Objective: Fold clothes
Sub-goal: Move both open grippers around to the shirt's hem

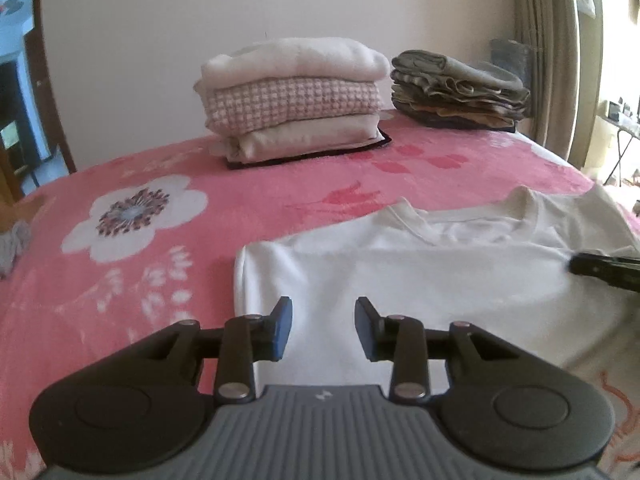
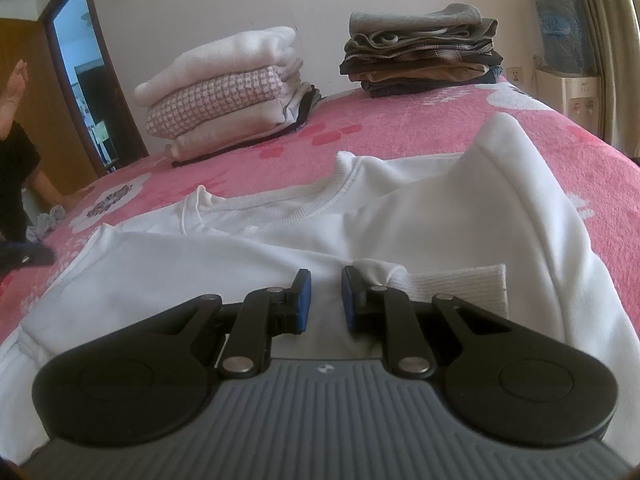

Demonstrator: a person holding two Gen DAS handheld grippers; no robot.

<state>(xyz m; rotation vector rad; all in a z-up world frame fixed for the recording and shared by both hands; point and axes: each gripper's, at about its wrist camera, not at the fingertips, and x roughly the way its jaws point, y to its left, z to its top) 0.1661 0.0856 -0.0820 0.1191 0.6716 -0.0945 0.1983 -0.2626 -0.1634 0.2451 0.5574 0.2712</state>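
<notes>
Tongs on the left (image 1: 323, 328) sit at the bottom centre of their frame, jaws apart and holding nothing, hovering over the near edge of the white sweatshirt (image 1: 400, 280), probably freed to reach the next fold. Right tongs (image 2: 326, 300) show a narrow gap with cloth bunched against the right-hand pad beside the ribbed cuff (image 2: 460, 286); whether they pinch it I cannot tell. That sleeve lies folded across the body, likely to square the garment. Farther back, mid-frame, the pink floral bed (image 1: 160, 184) carries it all. Toward the top stand a pale folded stack (image 1: 292, 108) and a darker stack (image 1: 456, 88), against a plain wall
</notes>
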